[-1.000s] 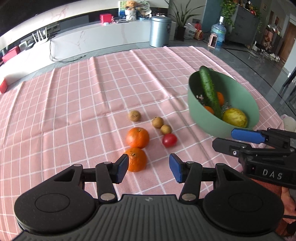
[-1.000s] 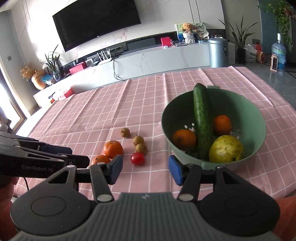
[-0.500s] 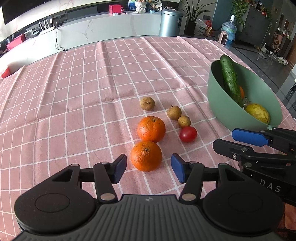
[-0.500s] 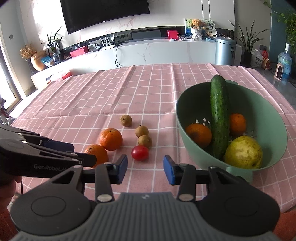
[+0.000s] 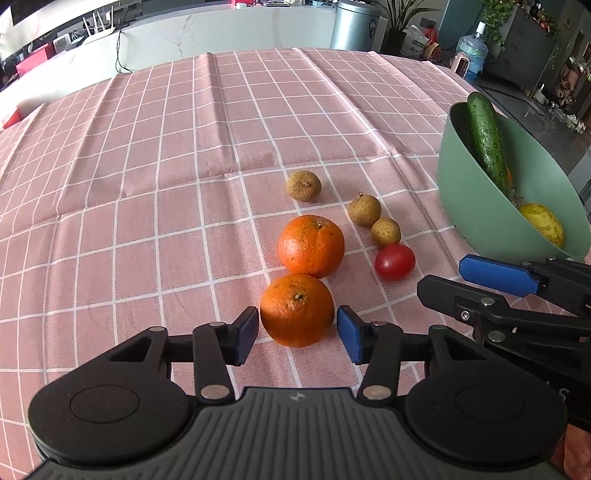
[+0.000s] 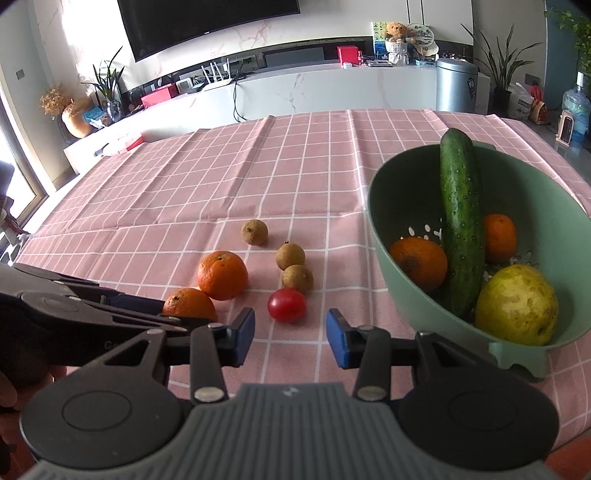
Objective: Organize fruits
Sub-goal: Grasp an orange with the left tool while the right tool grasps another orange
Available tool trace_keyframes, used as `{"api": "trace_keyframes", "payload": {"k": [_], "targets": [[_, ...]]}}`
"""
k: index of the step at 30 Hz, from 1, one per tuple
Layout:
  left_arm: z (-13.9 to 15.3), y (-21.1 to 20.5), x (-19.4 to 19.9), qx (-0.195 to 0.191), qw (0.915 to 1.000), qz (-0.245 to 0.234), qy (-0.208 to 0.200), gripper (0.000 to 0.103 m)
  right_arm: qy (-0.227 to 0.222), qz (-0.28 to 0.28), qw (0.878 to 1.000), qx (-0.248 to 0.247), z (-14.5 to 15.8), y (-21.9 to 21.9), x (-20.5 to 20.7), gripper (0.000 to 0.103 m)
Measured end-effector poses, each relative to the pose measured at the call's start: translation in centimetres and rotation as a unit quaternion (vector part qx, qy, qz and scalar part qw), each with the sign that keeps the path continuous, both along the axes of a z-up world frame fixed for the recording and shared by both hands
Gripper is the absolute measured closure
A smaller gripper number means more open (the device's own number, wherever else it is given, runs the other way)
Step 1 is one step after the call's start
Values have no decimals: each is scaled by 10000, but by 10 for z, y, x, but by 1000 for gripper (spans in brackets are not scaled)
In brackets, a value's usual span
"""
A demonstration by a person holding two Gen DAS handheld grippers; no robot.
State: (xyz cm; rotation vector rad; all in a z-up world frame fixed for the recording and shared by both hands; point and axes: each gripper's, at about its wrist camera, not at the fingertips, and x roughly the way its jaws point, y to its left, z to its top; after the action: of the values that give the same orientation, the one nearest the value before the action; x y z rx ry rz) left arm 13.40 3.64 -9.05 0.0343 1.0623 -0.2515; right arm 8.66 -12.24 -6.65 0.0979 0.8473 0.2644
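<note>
Oranges: the near round orange fruit [image 5: 296, 310] sits on the pink checked counter [image 5: 147, 184] between the open left gripper [image 5: 296, 330] fingers. It looks firm and bumpy; squeeze its middle gently.

Pink checked tablecloth [image 6: 229, 177] under my grippers, creased well ahead of them. Beyond its far edge, a white counter [image 6: 332, 86]. Right of it, a steel bin [image 6: 455, 85]; farther right, a water bottle [image 6: 575, 110]. Dark screen [image 6: 207, 26] high ahead on the wall. On the counter, what looks like a teddy bear [image 6: 397, 31].
</note>
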Motion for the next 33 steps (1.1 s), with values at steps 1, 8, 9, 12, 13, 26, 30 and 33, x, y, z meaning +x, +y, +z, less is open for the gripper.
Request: {"api": "trace_keyframes", "payload": {"k": [1, 8, 9, 12, 13, 26, 30, 33], "targets": [[0, 0, 0, -7, 10000, -4, -6, 51, 0, 22, 10000, -10, -1, 1, 0, 67], [4, 6, -2, -88, 9999, 117, 28, 54, -31, 238, 9997, -55, -1, 8, 2, 71], [6, 8, -3, -98, 9998, 156, 7, 54, -34, 265, 9996, -48, -1, 8, 2, 70], [13, 16, -6, -185, 9994, 273, -121, 54, -66, 317, 9995, -25, 0, 13, 3, 70], [15, 19, -7, -201, 9990, 347, -173, 54, -69, 350, 9994, 0, 0, 14, 4, 70], [24, 54, -2, -181, 9912, 1220, -480, 54, -517, 1162, 9872, -966, -3, 76, 22, 53], [22, 59, -1, -250, 9902, 1288, -470, 54, -480, 1186, 9864, -1029, -10, 83, 29, 54], [21, 60, 0, -240, 9899, 1315, -475, 54, -418, 1200, 9864, -1046, -16, 86, 33, 54]]}}
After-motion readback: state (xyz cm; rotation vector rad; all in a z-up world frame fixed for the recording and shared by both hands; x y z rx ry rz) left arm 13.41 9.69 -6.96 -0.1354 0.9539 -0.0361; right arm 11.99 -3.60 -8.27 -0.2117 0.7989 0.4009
